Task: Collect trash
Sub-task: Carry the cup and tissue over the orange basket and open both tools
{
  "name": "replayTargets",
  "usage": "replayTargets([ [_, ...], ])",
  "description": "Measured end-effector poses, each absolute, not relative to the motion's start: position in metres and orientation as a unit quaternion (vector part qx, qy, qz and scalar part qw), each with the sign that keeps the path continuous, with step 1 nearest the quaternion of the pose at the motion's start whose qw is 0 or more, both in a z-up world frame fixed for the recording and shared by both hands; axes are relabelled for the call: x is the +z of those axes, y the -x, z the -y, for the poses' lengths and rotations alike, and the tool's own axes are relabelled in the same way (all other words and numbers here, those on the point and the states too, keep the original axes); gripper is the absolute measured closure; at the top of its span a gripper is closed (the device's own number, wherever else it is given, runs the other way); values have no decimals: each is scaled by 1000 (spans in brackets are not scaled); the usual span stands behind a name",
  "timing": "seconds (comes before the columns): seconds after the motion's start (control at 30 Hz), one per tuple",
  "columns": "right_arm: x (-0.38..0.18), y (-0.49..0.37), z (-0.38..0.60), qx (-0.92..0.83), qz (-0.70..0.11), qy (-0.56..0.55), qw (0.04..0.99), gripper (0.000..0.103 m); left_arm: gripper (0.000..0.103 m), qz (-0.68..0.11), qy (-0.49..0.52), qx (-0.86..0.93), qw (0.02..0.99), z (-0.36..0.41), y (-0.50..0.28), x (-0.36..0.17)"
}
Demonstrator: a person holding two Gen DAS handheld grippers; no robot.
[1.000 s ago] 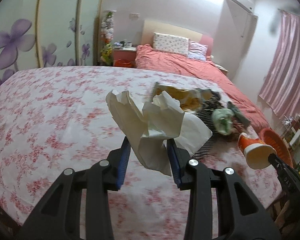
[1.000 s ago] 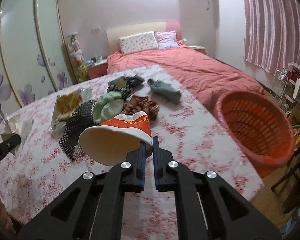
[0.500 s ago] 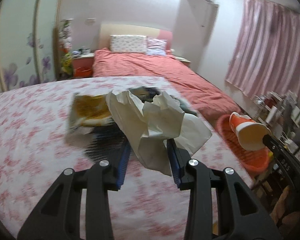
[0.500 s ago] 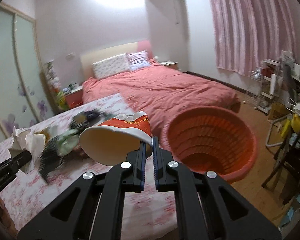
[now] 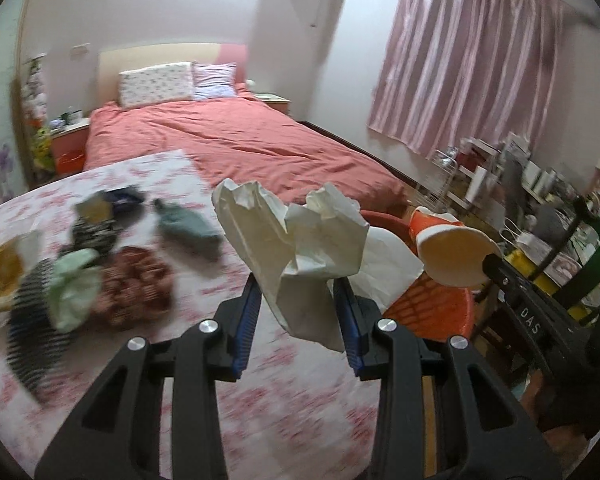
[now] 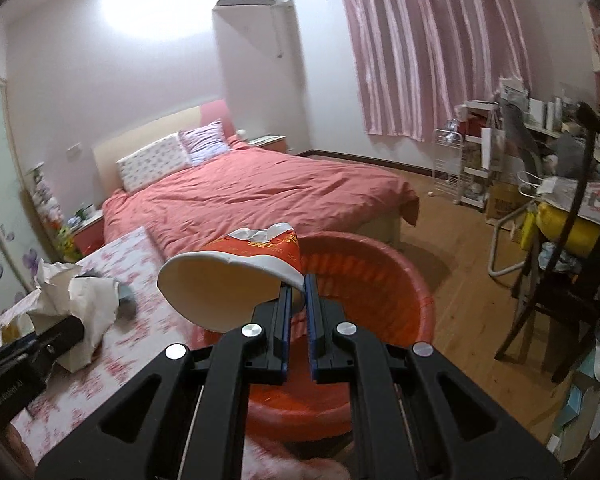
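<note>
My left gripper [image 5: 298, 300] is shut on a crumpled white paper [image 5: 296, 240] and holds it above the floral table's right edge, next to the orange basket [image 5: 432, 308]. My right gripper [image 6: 296, 292] is shut on the rim of a crushed red-and-white paper cup [image 6: 236, 276], held over the orange basket [image 6: 380, 280]. The cup also shows in the left wrist view [image 5: 448, 248], and the paper in the right wrist view [image 6: 76, 292].
On the floral table [image 5: 140, 380] lie several cloth items and a yellow wrapper [image 5: 0, 272]. A red bed [image 6: 260, 196] stands behind. Cluttered shelves and a dark chair [image 6: 560, 280] stand at the right on the wooden floor.
Both grippers have swung to the right, away from the table's middle. The cup now hangs over the basket and the paper is beside it. Both grips are unchanged.
</note>
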State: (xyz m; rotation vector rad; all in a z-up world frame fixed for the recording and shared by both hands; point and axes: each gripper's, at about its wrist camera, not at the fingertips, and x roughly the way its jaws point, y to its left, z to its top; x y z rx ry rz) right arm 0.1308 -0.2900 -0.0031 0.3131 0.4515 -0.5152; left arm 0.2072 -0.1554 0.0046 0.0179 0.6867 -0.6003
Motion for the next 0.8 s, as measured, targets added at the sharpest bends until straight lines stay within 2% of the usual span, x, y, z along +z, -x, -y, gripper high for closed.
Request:
replayTargets([
  [0.33, -13, -137, 328, -266, -219, -188, 920, 96, 65, -348, -33, -322, 880, 220, -228, -19],
  [0.43, -18, -144, 333, -260, -229, -190, 919, 96, 63, -362, -40, -321, 874, 233, -234, -32],
  [0.5, -23, -148, 337, -257, -239, -192, 917, 95, 57, -371, -48, -320, 871, 240, -238, -42],
  [0.6, -28, -150, 341, -252, -250, -200, 913, 88, 52, -376, -57, -313, 870, 240, -242, -51],
  [0.67, -30, -148, 341, -253, -255, -204, 911, 74, 50, -382, -58, -307, 870, 236, -246, -56],
  [0.8, -28, -146, 334, -255, -260, -202, 909, 70, 45, -385, -57, -292, 874, 221, -248, -57],
])
